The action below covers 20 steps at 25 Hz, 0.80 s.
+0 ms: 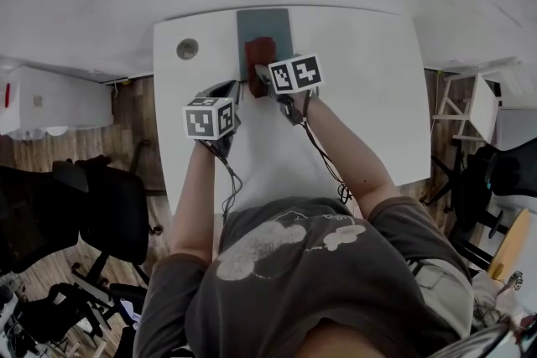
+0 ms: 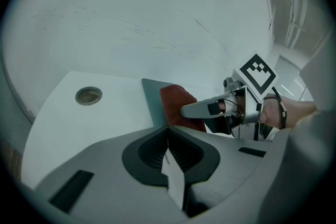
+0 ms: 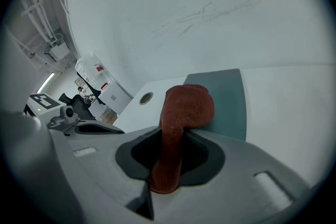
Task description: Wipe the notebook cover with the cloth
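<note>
Your right gripper (image 3: 172, 136) has its jaws pinching the fuzzy rust-red terry cloth (image 3: 186, 105). The soft, folded bulk of the cloth flops forward onto the flat, smooth grey-teal rectangular notebook (image 3: 227, 99). Your left gripper (image 2: 168, 136) has its ribbed dark pads pressed together on nothing, with the tips near the notebook's lower left corner. The notebook is upper centre in the head view, at the far edge of the smooth white table (image 1: 361, 80), and its long axis runs top to bottom of the frame. The cloth covers its lower end. A round metal-rimmed cable hole (image 1: 187, 49) sits left of the notebook.
</note>
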Motion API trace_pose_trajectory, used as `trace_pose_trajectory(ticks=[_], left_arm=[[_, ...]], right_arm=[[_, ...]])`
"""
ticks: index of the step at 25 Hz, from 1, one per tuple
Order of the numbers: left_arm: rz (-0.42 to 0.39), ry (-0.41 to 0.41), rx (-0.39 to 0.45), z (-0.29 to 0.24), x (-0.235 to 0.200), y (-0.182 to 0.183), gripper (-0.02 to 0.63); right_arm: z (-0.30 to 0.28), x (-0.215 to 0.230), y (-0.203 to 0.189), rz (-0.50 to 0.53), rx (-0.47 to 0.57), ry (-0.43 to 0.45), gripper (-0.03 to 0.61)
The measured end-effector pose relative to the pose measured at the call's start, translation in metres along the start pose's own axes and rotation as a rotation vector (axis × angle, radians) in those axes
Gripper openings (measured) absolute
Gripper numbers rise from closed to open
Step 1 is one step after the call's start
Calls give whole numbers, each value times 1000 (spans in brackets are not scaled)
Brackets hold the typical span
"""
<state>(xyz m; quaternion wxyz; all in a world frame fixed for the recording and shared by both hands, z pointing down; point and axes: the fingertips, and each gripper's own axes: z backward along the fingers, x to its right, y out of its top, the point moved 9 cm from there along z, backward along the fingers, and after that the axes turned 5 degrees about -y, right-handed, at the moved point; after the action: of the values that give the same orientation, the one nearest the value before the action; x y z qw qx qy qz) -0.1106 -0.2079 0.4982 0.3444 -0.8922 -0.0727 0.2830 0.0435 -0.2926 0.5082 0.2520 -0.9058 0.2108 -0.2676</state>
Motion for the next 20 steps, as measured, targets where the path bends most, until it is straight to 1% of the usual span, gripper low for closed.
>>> trace_pose_trajectory(ticks=[12, 16, 20], left_arm=[[0, -7, -4, 1, 10, -2, -6], [-6, -16, -4, 2, 14, -3, -6], [-8, -14, -5, 6, 16, -3, -6]], right_arm=[[28, 42, -14, -100, 21, -61, 80], [37, 53, -20, -104, 19, -95, 80], [43, 56, -23, -115, 23, -110, 80]])
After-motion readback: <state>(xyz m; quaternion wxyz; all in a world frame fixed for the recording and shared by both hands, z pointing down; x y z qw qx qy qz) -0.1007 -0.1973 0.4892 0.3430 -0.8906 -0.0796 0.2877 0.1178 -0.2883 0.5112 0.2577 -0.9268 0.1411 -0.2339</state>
